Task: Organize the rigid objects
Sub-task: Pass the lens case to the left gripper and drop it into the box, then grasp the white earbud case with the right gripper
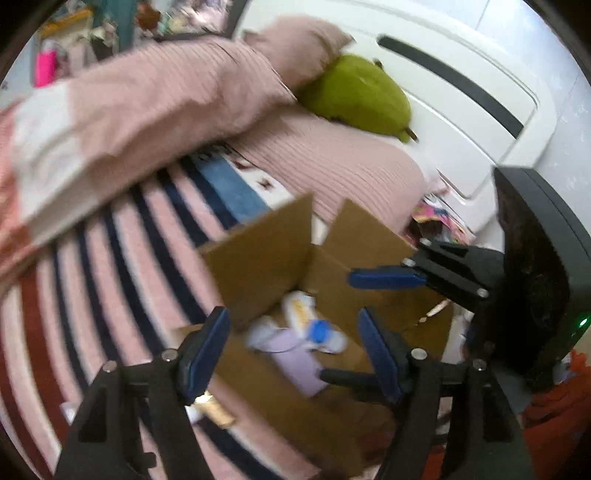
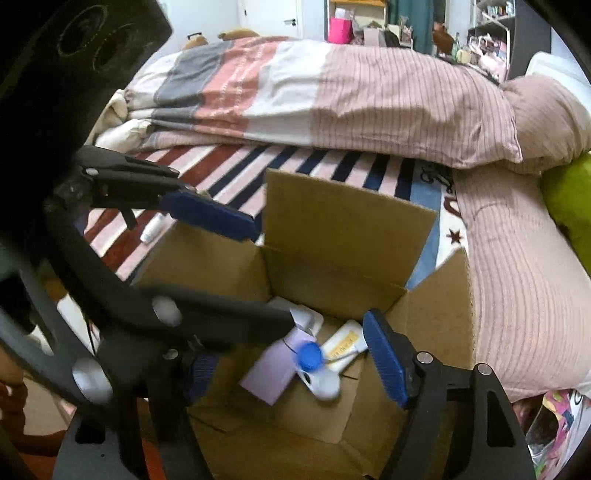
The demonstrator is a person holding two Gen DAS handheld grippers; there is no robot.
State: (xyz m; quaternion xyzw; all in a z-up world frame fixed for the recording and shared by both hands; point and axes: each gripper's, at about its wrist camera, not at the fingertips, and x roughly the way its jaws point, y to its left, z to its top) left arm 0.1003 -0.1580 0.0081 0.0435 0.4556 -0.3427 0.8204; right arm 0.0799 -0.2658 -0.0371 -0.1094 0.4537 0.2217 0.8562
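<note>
- Left gripper [image 1: 295, 347] and right gripper [image 2: 291, 363], jaws spread and empty, hover over an open box [image 2: 347, 229].
- Inside: lilac case [image 2: 271, 373], blue-capped bottle [image 2: 319, 376], white tube [image 2: 343, 345].

Bedroom interior. Bed [image 2: 369, 158] covered by striped sheet [image 1: 122, 258] in pink, navy and red. Folded striped duvet [image 2: 332, 96] across far side. Pink pillow [image 2: 550, 122] and green plush cushion [image 1: 358, 98] against white headboard [image 1: 461, 110]. Cluttered shelves [image 2: 487, 26] beyond, with white door [image 2: 273, 18] at left.
</note>
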